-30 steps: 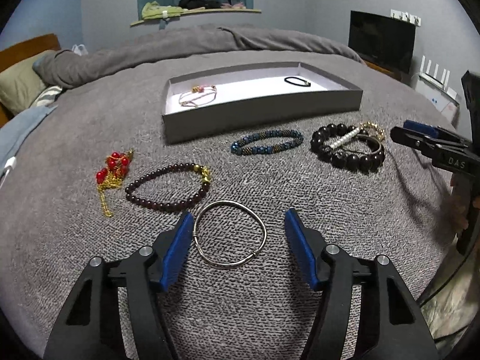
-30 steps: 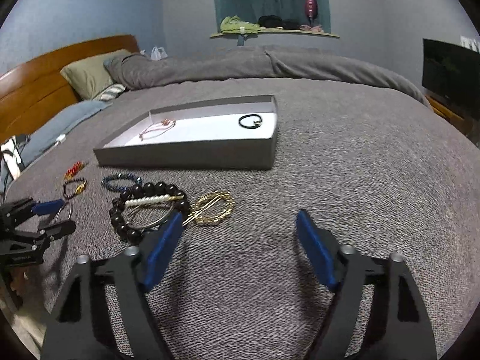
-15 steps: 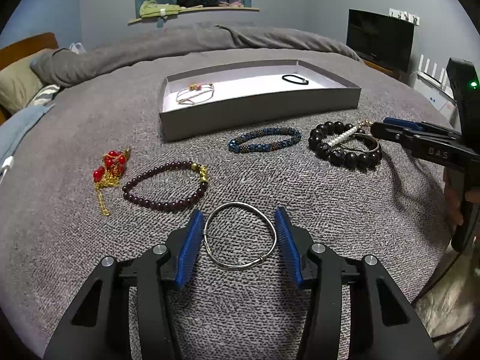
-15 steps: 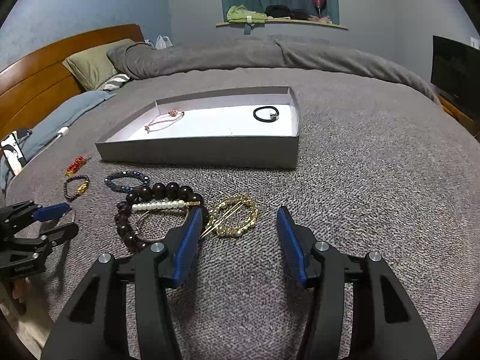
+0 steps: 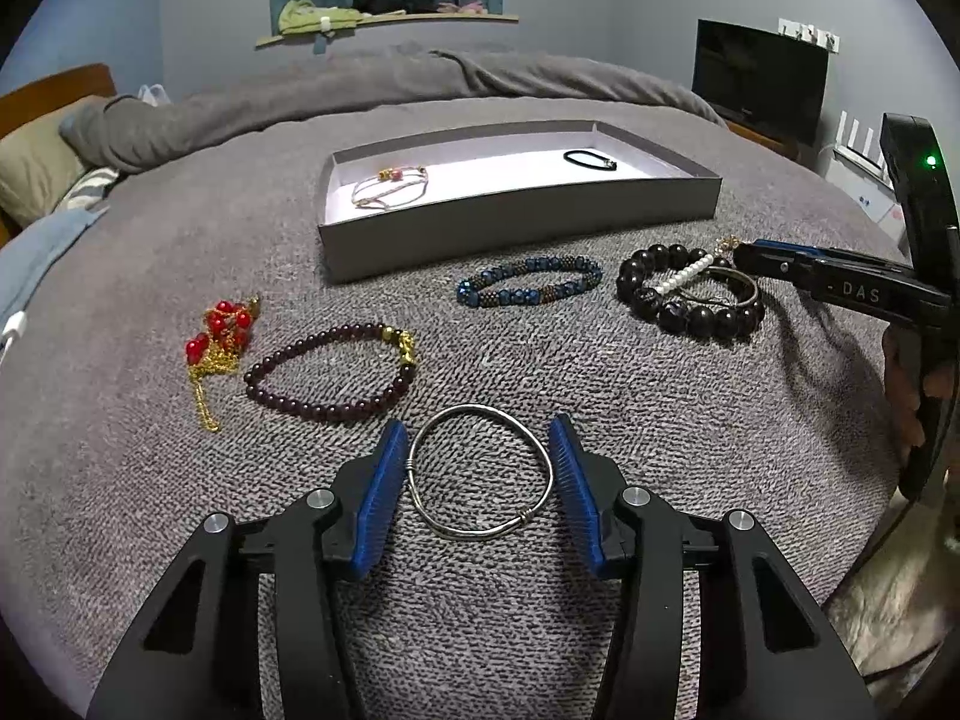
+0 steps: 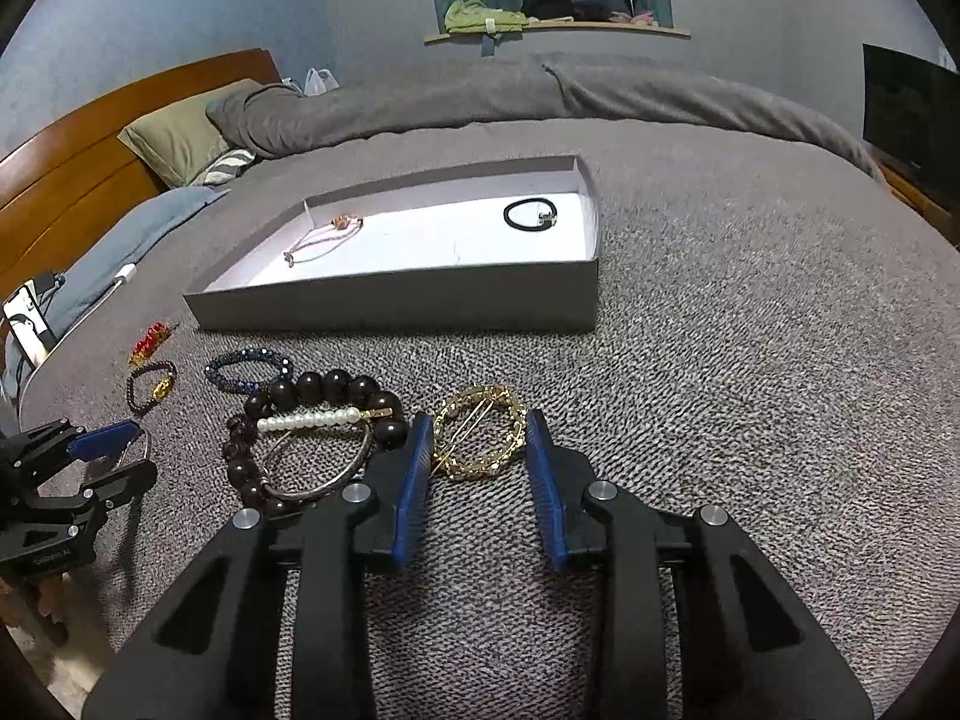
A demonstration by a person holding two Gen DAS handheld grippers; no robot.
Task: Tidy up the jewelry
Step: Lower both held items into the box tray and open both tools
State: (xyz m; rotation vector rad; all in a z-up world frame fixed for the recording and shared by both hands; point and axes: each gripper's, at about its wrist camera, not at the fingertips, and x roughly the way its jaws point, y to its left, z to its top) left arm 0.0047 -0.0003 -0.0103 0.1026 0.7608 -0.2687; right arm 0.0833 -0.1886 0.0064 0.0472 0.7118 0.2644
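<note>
The room is dim and a bit blue. Soft light falls from above. The white floor of the tray (image 6: 432, 240) is the brightest spot. Past the left gripper (image 5: 480, 468), to its right, the right gripper (image 5: 840, 285) throws a dark shadow on the grey blanket (image 5: 690, 420). A small green light (image 5: 930, 161) glows there. Both pictures bend at the edges, with black corners. Close things look sharp; the far shelf (image 6: 558, 30) looks soft.

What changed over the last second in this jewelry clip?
Both jaws narrowed. The left hand-held gripper closed in around the silver bangle; the right hand-held gripper moved forward and closed around the gold hair clip. Neither is lifted yet. The gray tray and other bracelets stayed put.
</note>
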